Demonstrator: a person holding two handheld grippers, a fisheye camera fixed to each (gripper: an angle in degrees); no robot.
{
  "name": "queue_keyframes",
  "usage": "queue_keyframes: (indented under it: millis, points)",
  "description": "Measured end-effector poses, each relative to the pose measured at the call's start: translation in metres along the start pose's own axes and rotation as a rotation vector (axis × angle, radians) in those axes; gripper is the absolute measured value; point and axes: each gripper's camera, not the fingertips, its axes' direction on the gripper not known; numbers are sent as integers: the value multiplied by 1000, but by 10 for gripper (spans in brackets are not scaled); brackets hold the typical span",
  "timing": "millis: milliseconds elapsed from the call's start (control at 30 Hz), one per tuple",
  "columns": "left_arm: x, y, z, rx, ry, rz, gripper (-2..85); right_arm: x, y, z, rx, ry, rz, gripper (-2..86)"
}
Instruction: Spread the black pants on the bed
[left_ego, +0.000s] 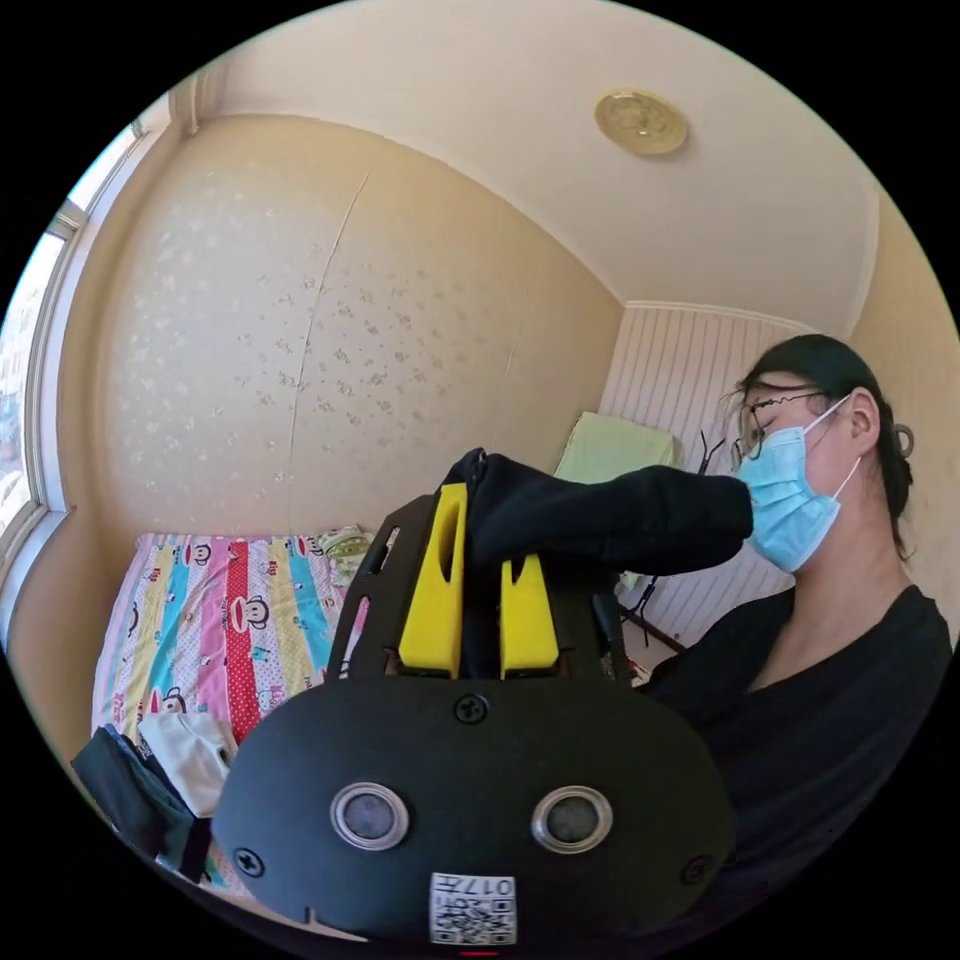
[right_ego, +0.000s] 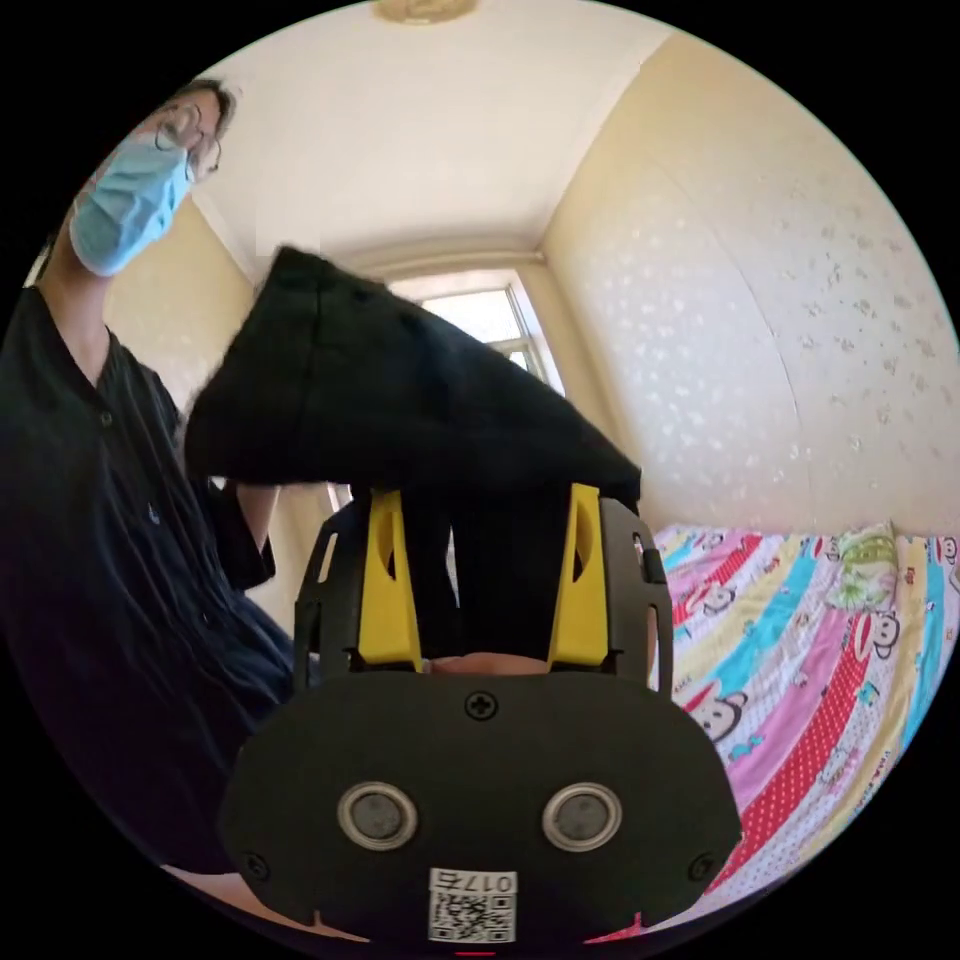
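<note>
Black pants (left_ego: 610, 515) pinched tight in left gripper (left_ego: 480, 590) mid-frame, looser between wider-set jaws of right gripper (right_ego: 490, 580); likely to slip there, landing bunched on bed (right_ego: 800, 680) lower right.

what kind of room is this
Most likely a bedroom in a home: a bed with a striped cartoon sheet, patterned wallpaper and a window. Folded clothes lie on the bed's corner.

bare striped bed (left_ego: 200, 620) open at 9 o'clock, folded clothes (left_ego: 160, 770) at 8, person (left_ego: 830, 640) blocking 3, perhaps close
</note>
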Motion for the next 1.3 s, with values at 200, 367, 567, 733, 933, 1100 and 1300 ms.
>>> queue_keyframes:
  millis: [200,367,567,733,933,1100,1300]
  points:
    - [10,-31,-74,74,105,10,47,-46,-86,27,141,37,-170,133]
    - [26,-63,-102,110,300,108,47,-56,-117,41,246,-90,-125,96]
    - [34,-99,-101,104,412,152,49,-80,-97,38,307,21,-190,107]
    - [40,-120,-92,56,431,171,49,-94,-68,38,246,216,-183,121]
    - [30,-139,-107,55,423,148,48,-104,-59,30,145,246,-175,131]
    - [15,-160,-107,21,465,133,48,-126,-20,19,108,370,-198,176]
    - [-10,-176,-108,11,572,135,49,-150,21,24,226,414,-370,188]
